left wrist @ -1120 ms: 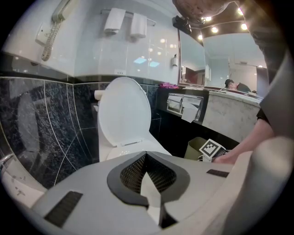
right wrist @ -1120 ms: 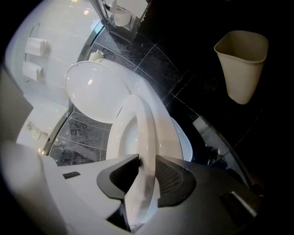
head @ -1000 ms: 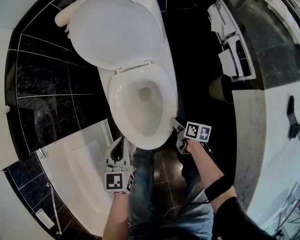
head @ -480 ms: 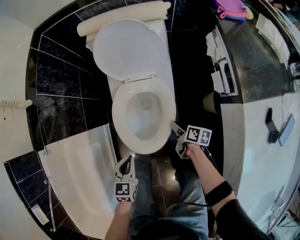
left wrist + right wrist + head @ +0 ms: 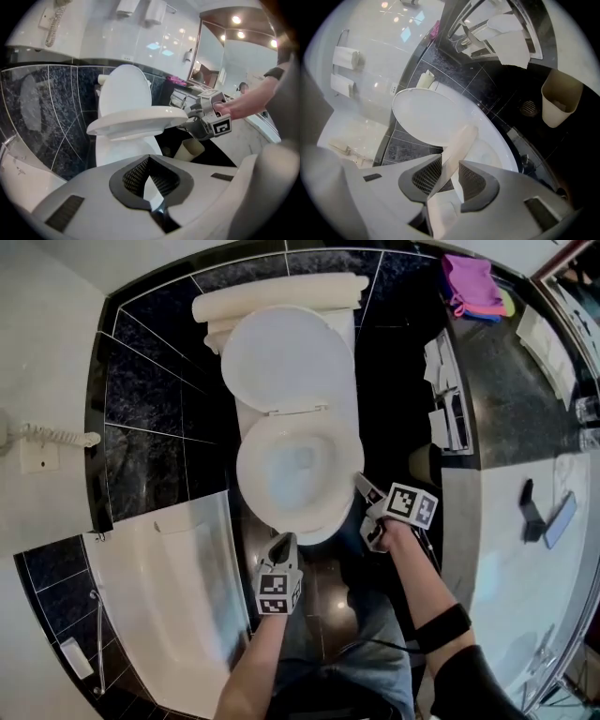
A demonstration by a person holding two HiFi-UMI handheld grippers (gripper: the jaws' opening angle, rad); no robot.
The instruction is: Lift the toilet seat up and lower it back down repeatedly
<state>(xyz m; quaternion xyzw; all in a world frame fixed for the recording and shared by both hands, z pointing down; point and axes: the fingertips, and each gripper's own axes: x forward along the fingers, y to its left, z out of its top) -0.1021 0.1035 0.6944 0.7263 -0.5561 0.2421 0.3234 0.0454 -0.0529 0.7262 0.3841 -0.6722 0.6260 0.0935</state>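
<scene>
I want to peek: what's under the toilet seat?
The seat is partly raised, and under it is the white toilet bowl. From above, the bowl's inside shows through the seat's hole; from the side, the bowl's wall hides it.

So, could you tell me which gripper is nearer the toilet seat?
Right. The right gripper holds the toilet seat by its rim, partly raised, its jaws having just opened slightly; the left gripper hangs before the bowl, apart from the seat, empty.
</scene>
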